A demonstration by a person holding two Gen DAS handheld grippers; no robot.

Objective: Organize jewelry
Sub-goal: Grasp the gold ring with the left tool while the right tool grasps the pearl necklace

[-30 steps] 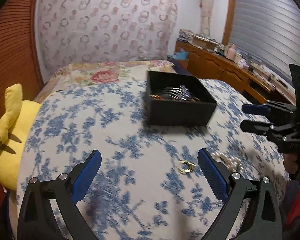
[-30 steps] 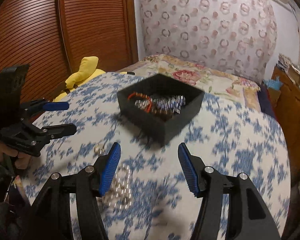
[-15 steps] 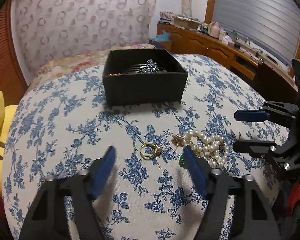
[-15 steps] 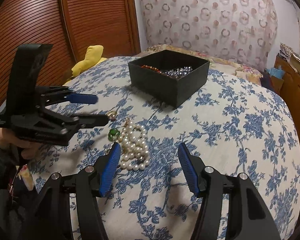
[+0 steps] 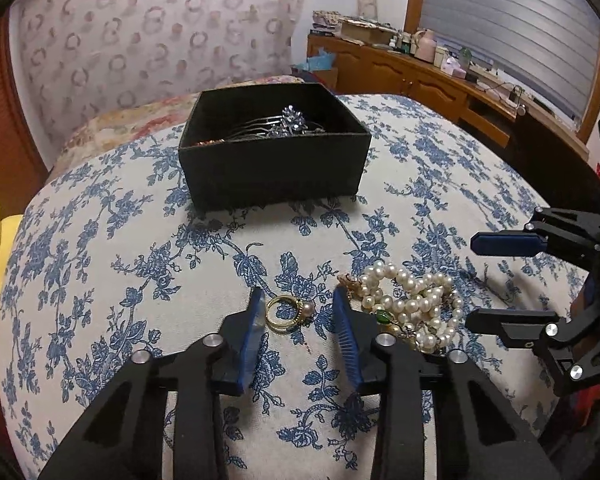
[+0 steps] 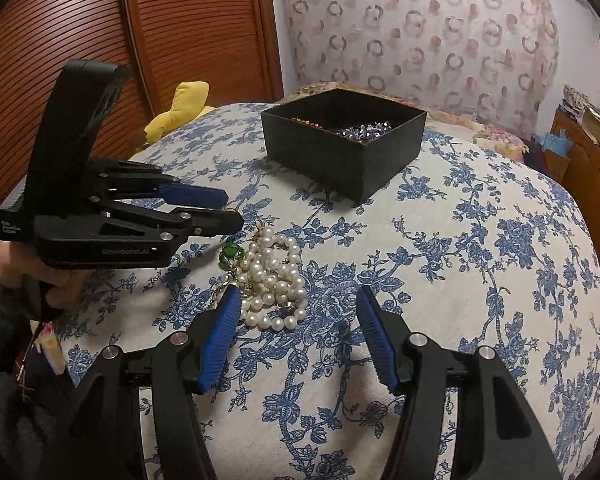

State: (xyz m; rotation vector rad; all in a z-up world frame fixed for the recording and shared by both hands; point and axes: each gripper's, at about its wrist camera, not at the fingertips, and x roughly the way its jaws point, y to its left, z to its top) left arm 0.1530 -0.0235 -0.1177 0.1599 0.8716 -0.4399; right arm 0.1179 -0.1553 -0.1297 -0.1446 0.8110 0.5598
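A round table with a blue flower cloth (image 5: 100,248) fills both views. Its edge curves down on every side. The near edge lies just under the two claws.

There is one black box (image 5: 274,156) past the middle of the table, with bare cloth all around it. Its top is open. Shiny silver pieces and some red beads lie inside, but they are too tangled to count.

One gold ring (image 5: 287,313) with a small pearl lies flat on the cloth near the front edge. The left claw (image 5: 298,306) is low over the cloth with one blue finger on each side of the ring. The gap is narrow and the left finger looks very close to the ring. I cannot tell if it touches yet.

Just to the right of the ring lies one heap of pearl beads (image 6: 274,280) with one green stone (image 6: 231,254) at its side. It may be one string or more.

The right claw (image 6: 296,318) is held wide, with nothing in it. Its left finger is next to the pearl heap, and there is bare cloth between the fingers on the other side.

There is a lot of bare cloth on the right half of the table. One yellow soft toy (image 6: 180,110) sits off the far left edge.
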